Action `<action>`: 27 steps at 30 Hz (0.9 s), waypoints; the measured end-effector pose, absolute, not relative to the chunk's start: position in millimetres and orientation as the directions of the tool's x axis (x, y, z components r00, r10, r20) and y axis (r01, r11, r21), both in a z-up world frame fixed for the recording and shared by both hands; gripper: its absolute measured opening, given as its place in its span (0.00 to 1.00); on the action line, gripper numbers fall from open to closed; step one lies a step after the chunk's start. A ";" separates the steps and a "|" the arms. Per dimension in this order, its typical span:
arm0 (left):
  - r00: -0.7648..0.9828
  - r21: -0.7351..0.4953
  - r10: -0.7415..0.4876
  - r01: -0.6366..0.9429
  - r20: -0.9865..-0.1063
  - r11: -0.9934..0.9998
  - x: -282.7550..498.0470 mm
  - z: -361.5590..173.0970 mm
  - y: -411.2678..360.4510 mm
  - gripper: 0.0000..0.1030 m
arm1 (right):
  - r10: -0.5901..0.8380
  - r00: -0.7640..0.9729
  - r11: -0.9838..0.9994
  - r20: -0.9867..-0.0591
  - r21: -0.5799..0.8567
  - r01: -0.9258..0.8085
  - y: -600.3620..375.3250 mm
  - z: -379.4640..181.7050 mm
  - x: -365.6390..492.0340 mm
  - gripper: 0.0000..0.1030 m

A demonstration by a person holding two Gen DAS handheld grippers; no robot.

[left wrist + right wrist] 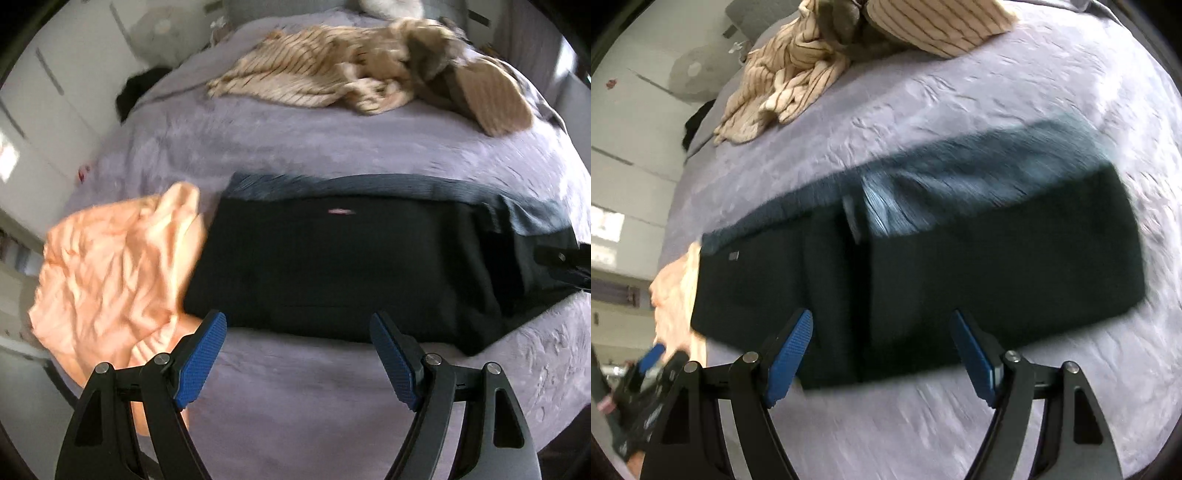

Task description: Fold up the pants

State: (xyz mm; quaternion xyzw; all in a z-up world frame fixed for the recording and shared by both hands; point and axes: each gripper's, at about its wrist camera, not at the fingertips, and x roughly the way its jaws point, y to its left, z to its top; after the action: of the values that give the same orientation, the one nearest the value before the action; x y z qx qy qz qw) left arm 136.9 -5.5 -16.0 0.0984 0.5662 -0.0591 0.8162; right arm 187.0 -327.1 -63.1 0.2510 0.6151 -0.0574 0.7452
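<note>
Black pants [332, 266] lie flat in a long band across the lilac bed, a dark grey ribbed layer showing along their far edge. In the right wrist view the pants [960, 280] stretch from lower left to right. My left gripper [299, 325] is open and empty, hovering at the pants' near edge by the left end. My right gripper [882, 325] is open and empty over the near edge around the middle. The right gripper's tip [561, 262] shows at the right edge of the left wrist view. The left gripper [653, 365] shows at lower left in the right wrist view.
A crumpled peach garment [114, 269] lies just left of the pants, touching them. A pile of beige striped clothes [332, 74] sits at the far side of the bed [295, 140]. White cabinets [44, 110] stand beyond the left bed edge.
</note>
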 end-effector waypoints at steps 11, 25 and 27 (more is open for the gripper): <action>0.230 -0.020 -0.006 -0.059 -0.973 0.998 166.2 -51.4 98.4 0.79 | 0.125 0.033 0.937 -0.992 0.129 0.325 -274.3 -92.9 201.6 0.82; 0.157 -0.254 -0.226 -0.188 -0.961 0.949 179.6 -79.2 100.1 0.79 | 0.082 0.046 0.954 -0.996 0.091 0.285 -273.9 -77.8 197.0 0.82; 0.159 -0.285 -0.258 -0.180 -0.953 0.941 183.2 -79.5 94.0 0.79 | 0.077 0.066 0.959 -0.995 0.092 0.269 -271.1 -77.0 199.9 0.82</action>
State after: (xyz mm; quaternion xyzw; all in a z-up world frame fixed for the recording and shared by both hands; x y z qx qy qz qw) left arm 183.2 94.0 -79.5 -0.1691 0.6481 -0.0264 0.7421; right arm 199.9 -271.1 -77.0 0.1270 0.6802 -0.0669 0.7188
